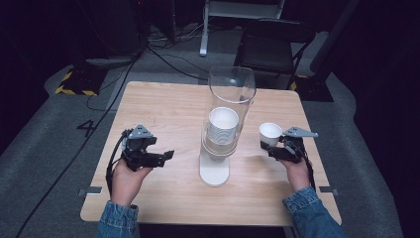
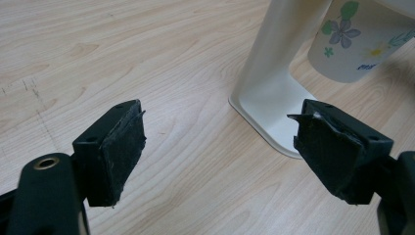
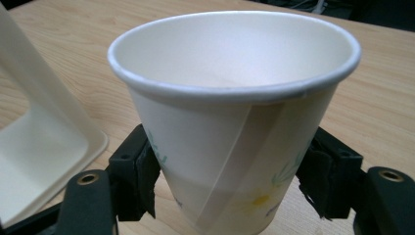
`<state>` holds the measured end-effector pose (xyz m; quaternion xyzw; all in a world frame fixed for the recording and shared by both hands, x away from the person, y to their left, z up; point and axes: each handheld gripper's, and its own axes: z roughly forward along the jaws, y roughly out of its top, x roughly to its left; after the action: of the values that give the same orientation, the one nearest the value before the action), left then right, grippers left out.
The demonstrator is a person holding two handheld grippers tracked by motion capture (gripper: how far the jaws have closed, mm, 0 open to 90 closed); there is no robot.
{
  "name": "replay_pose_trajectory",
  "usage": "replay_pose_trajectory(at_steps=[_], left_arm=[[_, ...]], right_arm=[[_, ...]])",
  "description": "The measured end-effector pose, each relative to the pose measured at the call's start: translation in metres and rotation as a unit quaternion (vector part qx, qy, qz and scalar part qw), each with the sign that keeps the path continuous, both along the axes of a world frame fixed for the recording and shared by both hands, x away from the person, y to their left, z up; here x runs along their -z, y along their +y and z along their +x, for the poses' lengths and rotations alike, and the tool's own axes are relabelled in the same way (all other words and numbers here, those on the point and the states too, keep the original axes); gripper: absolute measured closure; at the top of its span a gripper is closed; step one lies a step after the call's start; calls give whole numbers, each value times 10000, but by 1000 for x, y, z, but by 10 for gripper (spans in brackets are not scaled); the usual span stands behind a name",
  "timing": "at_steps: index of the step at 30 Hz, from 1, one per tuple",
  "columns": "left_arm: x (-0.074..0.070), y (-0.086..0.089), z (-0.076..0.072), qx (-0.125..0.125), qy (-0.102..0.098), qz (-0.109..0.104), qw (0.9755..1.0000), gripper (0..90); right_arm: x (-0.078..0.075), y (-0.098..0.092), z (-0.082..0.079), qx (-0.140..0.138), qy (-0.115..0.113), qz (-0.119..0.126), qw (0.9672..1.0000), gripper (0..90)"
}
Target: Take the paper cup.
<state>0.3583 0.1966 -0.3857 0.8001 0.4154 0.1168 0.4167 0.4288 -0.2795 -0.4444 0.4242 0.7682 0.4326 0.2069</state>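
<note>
The cup (image 3: 235,132) is white inside and out, with a faint print of green leaves and a yellow flower low on its wall. The cup (image 2: 359,39) in the dispenser carries a purple flower, green leaves and small blue lettering. The dispenser (image 1: 214,171) has a cream base and a clear tube. The table (image 1: 163,109) is pale wood grain. Both grippers are black, with grey plates, and the sleeves (image 1: 116,220) are blue denim.
</note>
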Motion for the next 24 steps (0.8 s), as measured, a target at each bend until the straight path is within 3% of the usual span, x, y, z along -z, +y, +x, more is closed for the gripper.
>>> replay_pose_trajectory(at_steps=[11,24], left_arm=[[3,4,-3,-93,6,-129,9999,182],[5,4,-3,-85,92,42,9999,182]], right_arm=[[22,-1,15,202,125,-70,9997,314],[31,0,20,251,232,-188,9992,309]])
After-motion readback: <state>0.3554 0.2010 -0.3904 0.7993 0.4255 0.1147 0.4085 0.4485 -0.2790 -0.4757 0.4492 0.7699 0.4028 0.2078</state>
